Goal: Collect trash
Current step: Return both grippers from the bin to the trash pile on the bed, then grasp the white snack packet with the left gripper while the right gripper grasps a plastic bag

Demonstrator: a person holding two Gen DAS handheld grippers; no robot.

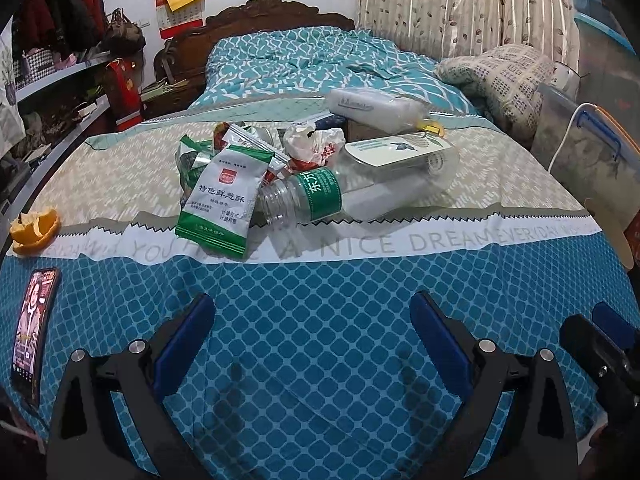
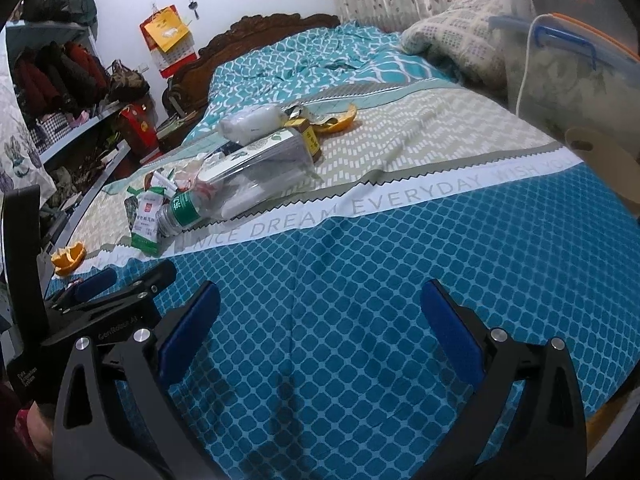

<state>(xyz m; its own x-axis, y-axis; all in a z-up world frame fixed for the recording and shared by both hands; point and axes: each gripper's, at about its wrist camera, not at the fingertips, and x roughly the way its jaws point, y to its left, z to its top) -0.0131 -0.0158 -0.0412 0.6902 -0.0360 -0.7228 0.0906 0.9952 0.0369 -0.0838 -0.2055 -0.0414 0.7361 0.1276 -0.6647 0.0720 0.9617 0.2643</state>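
mostly teal bedspread [image 1: 320, 300], trash pile [image 1: 280, 176], curtain [image 1: 460, 4]

A bed [image 1: 320, 288] fills both views, spread with a blue patterned cover bearing a white printed band. A phone [image 1: 34, 328] lies flat at its left edge, screen lit. A carved wooden headboard [image 1: 276, 14] stands at the far end, with a red calendar [image 1: 178, 0] on the wall beside it. A folded blanket [image 1: 500, 76] sits by the curtains [image 1: 460, 4]. Shelves [image 1: 60, 76] of clothes line the left.
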